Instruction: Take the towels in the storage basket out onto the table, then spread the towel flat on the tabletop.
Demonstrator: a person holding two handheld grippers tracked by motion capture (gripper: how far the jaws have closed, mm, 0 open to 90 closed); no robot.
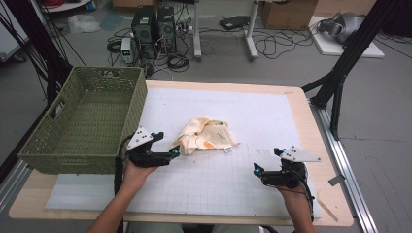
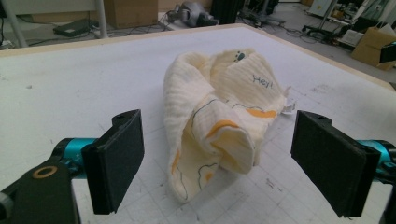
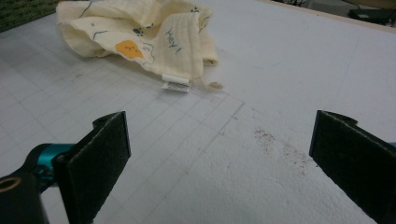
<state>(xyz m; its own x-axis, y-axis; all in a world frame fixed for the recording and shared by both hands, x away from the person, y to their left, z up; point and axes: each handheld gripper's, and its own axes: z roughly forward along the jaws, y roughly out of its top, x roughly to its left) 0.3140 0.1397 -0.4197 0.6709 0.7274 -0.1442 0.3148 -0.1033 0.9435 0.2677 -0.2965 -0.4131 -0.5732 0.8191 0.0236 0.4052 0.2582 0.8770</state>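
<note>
1. The cream cloth carries the word "Hey!" in dark letters, legible in the left gripper view and again, turned sideways, in the right gripper view. No other writing can be read.
2. A small white label hangs from the cloth's hem in the right gripper view; any print on it is too small to make out.
3. The high view takes in the whole table with its white gridded mat, and the green woven basket standing on the table's left end, just beside the left gripper.
4. The high view also shows computer towers and cables on the floor beyond the table.
5. The cloth is a soft ribbed fabric, crumpled into a loose heap, printed with orange patches, thin dark outlines and small dark paw marks.
6. It lies on the mat near the table's middle, outside the basket.
7. The left gripper has its jaws spread wide, either side of the cloth's near fold; the pads do not press on it.
8. The right gripper sits well apart from the cloth, at the table's right front; in its own view the jaws stand wide apart over bare mat, gripping nothing.
</note>
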